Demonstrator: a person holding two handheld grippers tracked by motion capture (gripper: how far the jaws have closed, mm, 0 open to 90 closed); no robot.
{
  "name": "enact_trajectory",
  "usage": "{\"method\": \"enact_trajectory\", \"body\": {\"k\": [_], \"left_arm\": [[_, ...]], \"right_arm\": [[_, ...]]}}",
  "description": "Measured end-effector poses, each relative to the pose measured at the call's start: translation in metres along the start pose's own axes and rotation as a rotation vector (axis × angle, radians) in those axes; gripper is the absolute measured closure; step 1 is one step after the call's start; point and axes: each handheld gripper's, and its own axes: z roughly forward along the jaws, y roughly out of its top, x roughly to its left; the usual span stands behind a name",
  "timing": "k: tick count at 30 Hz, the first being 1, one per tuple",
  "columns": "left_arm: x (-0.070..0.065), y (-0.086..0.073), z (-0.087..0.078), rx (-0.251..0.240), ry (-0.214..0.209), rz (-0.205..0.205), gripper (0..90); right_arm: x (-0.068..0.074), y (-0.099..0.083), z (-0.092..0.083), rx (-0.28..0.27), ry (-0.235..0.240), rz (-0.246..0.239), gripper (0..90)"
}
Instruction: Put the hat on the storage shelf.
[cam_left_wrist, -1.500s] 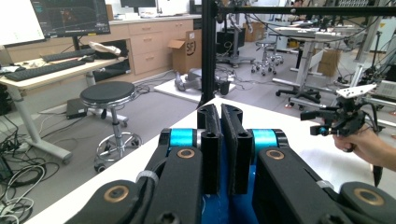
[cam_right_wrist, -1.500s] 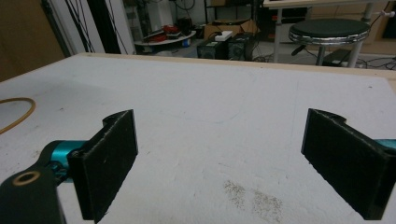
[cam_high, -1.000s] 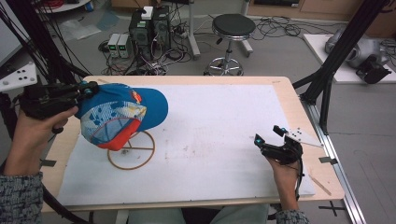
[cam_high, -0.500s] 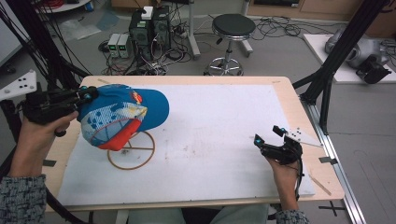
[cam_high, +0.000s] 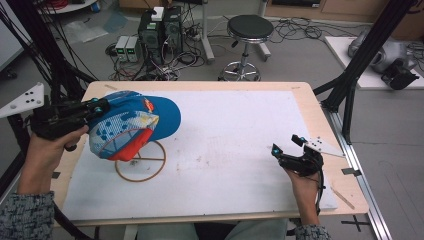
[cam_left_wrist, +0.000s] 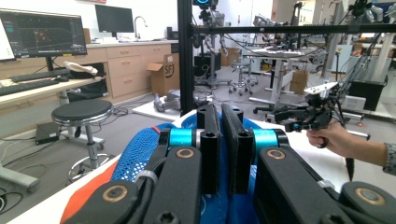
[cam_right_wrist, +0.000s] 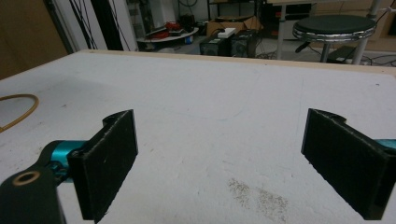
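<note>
Cap (cam_high: 131, 122) slightly shifted, left tool (cam_high: 98, 107) clamped on.

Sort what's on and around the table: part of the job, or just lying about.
In the job:
cap, pinched by the left gripper
wooden ring stand under it

Lying about:
right gripper, open, idle
stool
computer boxes
</note>
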Motion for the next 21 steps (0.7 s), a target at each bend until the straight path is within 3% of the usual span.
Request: {"method": "enact_trajectory", "body": {"k": [7, 12, 21], "left_arm": [[0.0067, -0.0051, -0.0017, -0.023, 0.010, -0.014, 84.2], [0.0074, -0.0075, -0.0003, -0.028, 0.009, 0.027, 76.1], [0.0068, -0.0103, 0.0044, -0.020, 0.018, 0.043, 66.0]], "right_arm": [[-0.0003, 0.0001, -0.0005, 0.002, 0.000, 0.007, 9.7], [-0.0006, 0.0000, -0.0002, 0.001, -0.001, 0.005, 9.7], [-0.0007, 0.0000, 0.0001, 0.002, 0.002, 0.005, 9.7]]}}
